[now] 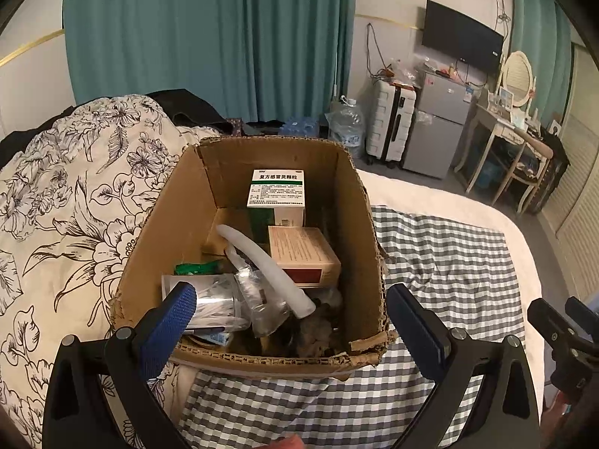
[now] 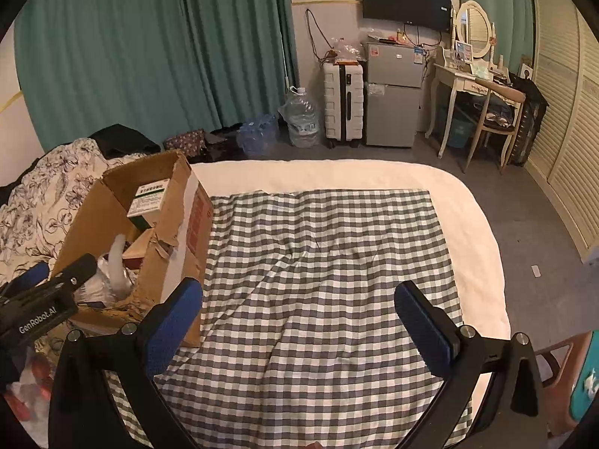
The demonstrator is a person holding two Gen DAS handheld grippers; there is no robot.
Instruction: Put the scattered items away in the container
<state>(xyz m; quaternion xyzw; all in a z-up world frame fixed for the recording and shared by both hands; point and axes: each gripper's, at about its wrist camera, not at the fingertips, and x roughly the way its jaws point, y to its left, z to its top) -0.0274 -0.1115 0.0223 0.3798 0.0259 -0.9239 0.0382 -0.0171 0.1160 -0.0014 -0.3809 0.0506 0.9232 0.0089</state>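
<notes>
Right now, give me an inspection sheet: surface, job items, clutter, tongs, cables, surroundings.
Surface: checked cloth on a white bed, wrinkled; no loose items seen on it.
Job's things: cardboard box holds a green-and-white medicine box, a tan box, a white tube and foil packets.
Clutter: floral quilt bunched left of the cardboard box.
Tongs: left tongs open over the box's near edge, empty; right tongs open above the cloth, empty.
Cables: wires hang on the wall beside the TV.
Surroundings: teal curtains, suitcase, fridge, water jug, dressing table.
</notes>
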